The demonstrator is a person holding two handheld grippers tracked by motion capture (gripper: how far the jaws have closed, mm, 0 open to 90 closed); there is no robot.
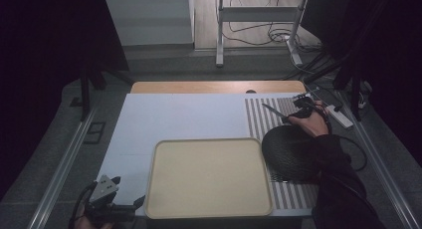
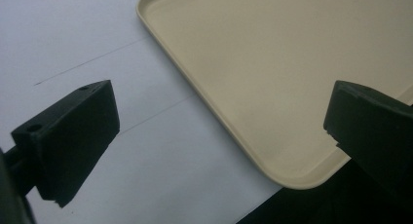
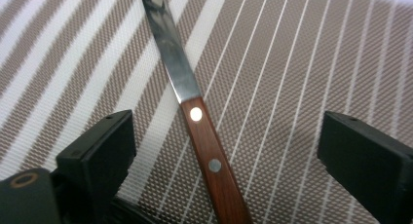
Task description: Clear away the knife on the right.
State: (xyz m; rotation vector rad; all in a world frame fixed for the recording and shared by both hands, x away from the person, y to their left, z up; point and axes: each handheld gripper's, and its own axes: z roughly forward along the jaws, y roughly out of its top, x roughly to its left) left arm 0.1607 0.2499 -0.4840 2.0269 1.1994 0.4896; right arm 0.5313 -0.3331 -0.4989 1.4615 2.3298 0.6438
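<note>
The right gripper (image 1: 297,111) hovers low over the far right part of the table (image 1: 174,114), above a striped mat (image 1: 259,120) that runs down the table's right side. Its jaws stand wide apart and grip nothing: in the right gripper view the two black jaws sit well out to either side of a knife (image 3: 197,114), with clear gaps between each pad and the wooden handle. The knife lies flat on the mat (image 3: 302,78), its reddish-brown handle with two pale rivets between the jaws and its steel blade pointing away from the gripper. In the high view the knife (image 1: 272,110) shows as a thin dark sliver on the mat, just left of the right hand (image 1: 309,123). A round black woven disc (image 1: 291,152) lies on the mat nearer the person, partly under the dark sleeve. A large cream tray (image 1: 209,178) sits at the near middle of the table, just left of the mat. The left gripper (image 1: 117,196) rests at the table's near left corner, beside the tray's near left corner. Its jaws are also spread wide with nothing between them; in the left gripper view they frame the white tabletop (image 2: 97,48) and the tray's rounded rim (image 2: 204,95).
</note>
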